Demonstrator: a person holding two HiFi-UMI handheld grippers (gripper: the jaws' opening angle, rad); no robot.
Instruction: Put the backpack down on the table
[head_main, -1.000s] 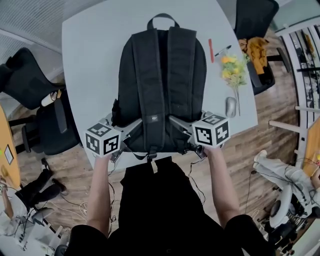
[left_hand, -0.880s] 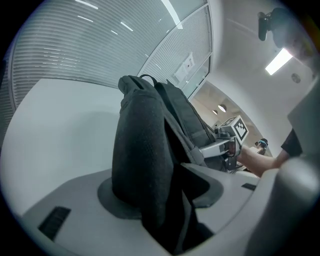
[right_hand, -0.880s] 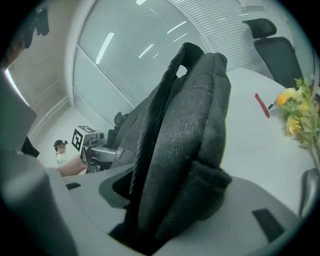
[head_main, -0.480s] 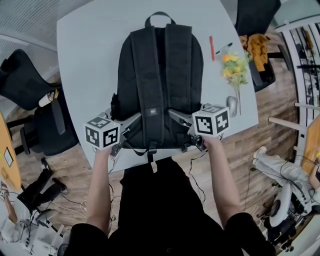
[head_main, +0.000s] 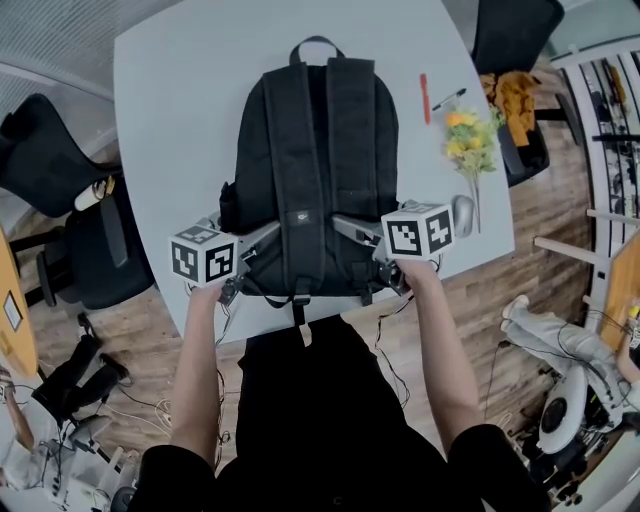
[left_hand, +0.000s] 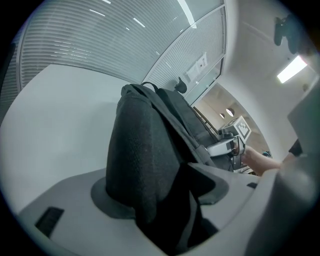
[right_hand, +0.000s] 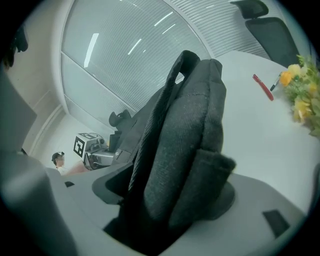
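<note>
A black backpack (head_main: 315, 170) lies flat on the white table (head_main: 180, 100), straps up and top handle at the far end. My left gripper (head_main: 262, 240) is at its lower left side and my right gripper (head_main: 345, 228) at its lower right side. In the left gripper view, backpack fabric (left_hand: 145, 150) stands between the jaws of the left gripper (left_hand: 165, 200), which are opening. In the right gripper view, the bag's padded side (right_hand: 190, 130) fills the gap of the right gripper (right_hand: 165, 200), whose jaws are opening too. Neither pair of pads visibly squeezes the fabric.
A red pen (head_main: 423, 98), a black pen (head_main: 447, 99), yellow flowers (head_main: 468, 140) and a grey mouse (head_main: 461, 213) lie right of the bag. Black office chairs stand at the left (head_main: 60, 170) and at the top right (head_main: 510, 35). The near table edge runs just below the bag.
Both grippers have sunk a little with the bag's lower end, which now rests flatter on the table. Their hold on the bag's sides has loosened.
</note>
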